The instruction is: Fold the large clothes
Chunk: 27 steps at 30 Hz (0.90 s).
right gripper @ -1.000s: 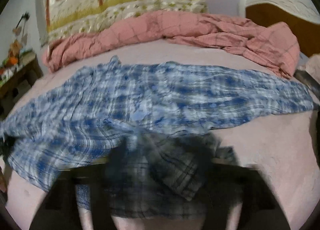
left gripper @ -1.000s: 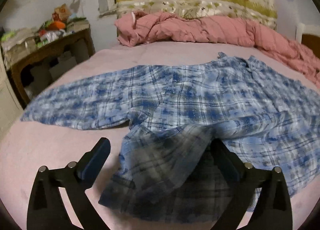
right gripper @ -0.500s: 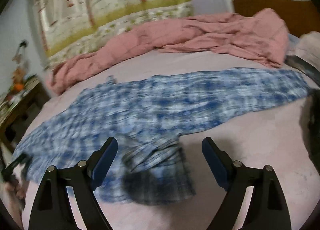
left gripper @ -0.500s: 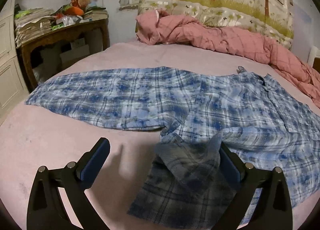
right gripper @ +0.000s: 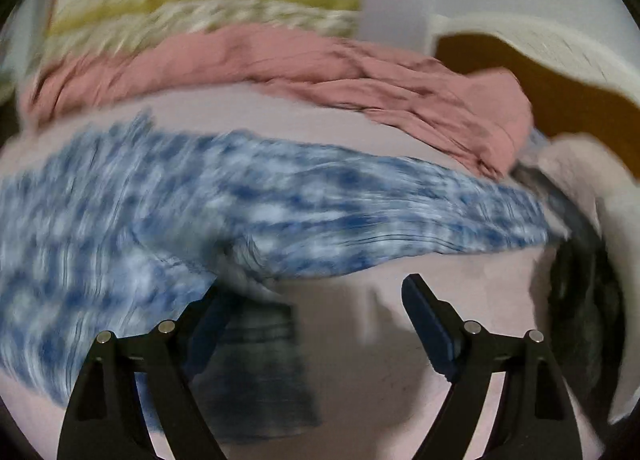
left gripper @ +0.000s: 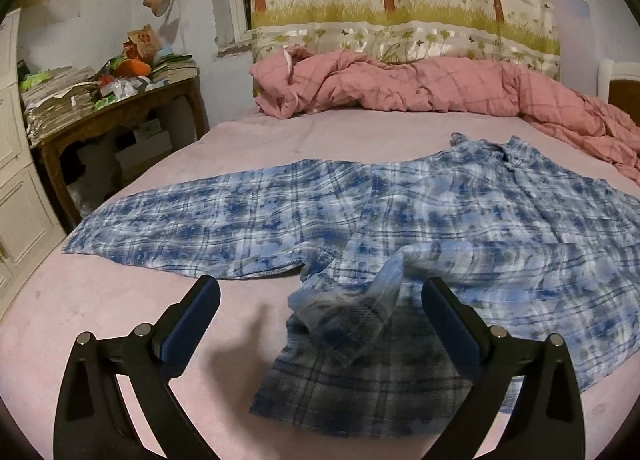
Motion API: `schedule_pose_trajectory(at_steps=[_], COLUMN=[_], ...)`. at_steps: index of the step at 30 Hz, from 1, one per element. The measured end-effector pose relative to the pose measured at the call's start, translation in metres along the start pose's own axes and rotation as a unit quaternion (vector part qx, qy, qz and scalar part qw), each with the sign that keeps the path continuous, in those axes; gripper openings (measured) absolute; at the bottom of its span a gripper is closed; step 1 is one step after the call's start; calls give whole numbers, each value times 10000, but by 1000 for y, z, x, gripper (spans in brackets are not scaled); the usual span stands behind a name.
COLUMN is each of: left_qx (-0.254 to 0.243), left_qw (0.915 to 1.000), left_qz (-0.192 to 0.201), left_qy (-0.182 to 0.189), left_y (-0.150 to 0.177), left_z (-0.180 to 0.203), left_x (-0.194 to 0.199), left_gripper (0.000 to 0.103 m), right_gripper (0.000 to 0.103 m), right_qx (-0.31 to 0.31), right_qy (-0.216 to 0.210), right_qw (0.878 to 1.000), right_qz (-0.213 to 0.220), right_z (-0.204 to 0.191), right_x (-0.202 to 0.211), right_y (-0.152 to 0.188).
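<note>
Change since earlier: the hem of the plaid shirt point(left gripper: 400, 228), which hung up between the fingers of both grippers a second ago, now lies dropped on the bed; the right wrist view swings toward the right sleeve and is blurred by this motion.
Left gripper point(left gripper: 320, 312): released, its two blue pads stand wide apart, nothing is between them; it hovers over the near left corner of the hem.
Right gripper point(right gripper: 312, 308): also spread wide and empty; its left finger is just over the edge of the shirt, its right finger is over bare sheet.
Shirt position: it lies spread on the pink bed sheet point(left gripper: 100, 300), collar toward the pink quilt point(left gripper: 400, 88) at the far side, hem toward the grippers, with a rumpled turned-over flap point(left gripper: 352, 316) at the near left corner.
Long axis: the two sleeves run left to right, across the view of both cameras.
Left sleeve point(left gripper: 192, 228): it stretches to the left, ahead and left of the left gripper, which is the nearer one.
Right sleeve point(right gripper: 420, 216): it stretches to the right, ahead of the right gripper.
Judgement: the next fold probably brings a sleeve inward, each gripper to its own side.
</note>
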<state>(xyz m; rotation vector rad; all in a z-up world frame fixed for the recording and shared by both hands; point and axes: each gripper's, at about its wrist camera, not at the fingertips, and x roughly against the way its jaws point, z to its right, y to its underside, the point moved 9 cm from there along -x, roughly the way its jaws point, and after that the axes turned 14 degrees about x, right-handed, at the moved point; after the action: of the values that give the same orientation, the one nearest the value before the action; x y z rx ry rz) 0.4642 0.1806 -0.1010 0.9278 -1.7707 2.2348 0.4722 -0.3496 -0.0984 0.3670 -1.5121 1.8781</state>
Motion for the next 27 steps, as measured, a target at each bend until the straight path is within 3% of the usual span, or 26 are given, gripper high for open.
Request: schedule_pose_trajectory(at_steps=[2,6,9,13,20,27], left_qx=[144,685,1034,1144,885,599], left_qw=[9999,9976,9944,9922,9951,9956], left_qz=[4,27,-103,-450,-39,-611], left_qy=[-17,91,179,218,447,378], left_y=[-2,-9,-11,-7,-17,-1], left_z=[-7,-29,-48,-54,-40,-29], left_x=[-1,-2,-12,-34,-14,-10], left_gripper=[100,100,100,96,94,94], right_gripper=[86,86,86,86,86,86], right_qx=[-498,-910,-891,-537,149,-136], right_qy=[-66,-377,-720,-1372,-1125,-1257], right_qw=[9987,9951,9934,9889,9935,9919], right_qz=[35,-64,-53,-181,-80,121], right_z=[20,34,26,-9,-42,-40], right_x=[-1,-3,2,11,21,32], right_y=[3,11,12,13,12,2])
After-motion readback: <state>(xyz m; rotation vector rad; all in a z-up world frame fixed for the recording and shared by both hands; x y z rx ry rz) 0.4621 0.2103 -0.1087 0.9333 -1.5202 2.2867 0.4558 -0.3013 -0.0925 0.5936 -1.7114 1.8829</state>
